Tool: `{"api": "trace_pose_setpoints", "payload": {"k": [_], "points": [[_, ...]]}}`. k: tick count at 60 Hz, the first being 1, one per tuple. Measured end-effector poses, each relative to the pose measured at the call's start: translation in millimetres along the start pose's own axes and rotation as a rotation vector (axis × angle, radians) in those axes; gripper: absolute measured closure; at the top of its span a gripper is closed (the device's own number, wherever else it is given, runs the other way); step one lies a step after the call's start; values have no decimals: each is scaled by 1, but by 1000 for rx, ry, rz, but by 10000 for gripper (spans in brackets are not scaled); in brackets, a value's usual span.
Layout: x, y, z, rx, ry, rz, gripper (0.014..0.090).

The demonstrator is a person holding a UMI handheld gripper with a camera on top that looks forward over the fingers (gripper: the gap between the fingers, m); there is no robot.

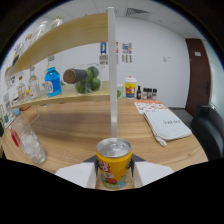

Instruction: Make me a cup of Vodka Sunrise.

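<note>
the gripper is clenching a yellow can, its two pale fingers pressing on either side of it. the can is standing upright between them, its silver top facing up, and its base is hanging just above the wooden table. at twelve o'clock from the can, a thin white post is rising straight up. at nine o'clock, near the fingers, a clear glass with ice is sitting on the table. at two o'clock a white cloth is lying flat, with a printed sheet just beyond it. further out, at eleven o'clock, a blue jug is standing on a low shelf, and beside it a clear bag of green limes is resting. at one o'clock a white tub with a yellow label is standing near some small dark bottles. beyond them a white wall with posters is showing.
</note>
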Motion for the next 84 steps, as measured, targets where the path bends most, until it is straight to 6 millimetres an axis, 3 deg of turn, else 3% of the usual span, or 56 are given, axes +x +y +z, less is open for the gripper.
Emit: {"api": "trace_pose_setpoints", "payload": {"k": [22, 26, 32, 41, 48, 56, 70, 78, 84], "points": [[6, 14, -14, 3, 60, 34, 502], [10, 15, -18, -13, 87, 28, 433], [13, 8, -30, -29, 125, 21, 195], [-1, -33, -71, 30, 172, 18, 190], [-40, -65, -106, 87, 148, 14, 187], [-101, -79, -131, 121, 93, -6, 190], [-200, -60, -139, 126, -12, -19, 183], [-229, -37, -132, 89, -32, -8, 181], [-244, -32, -128, 76, -40, 4, 183]]}}
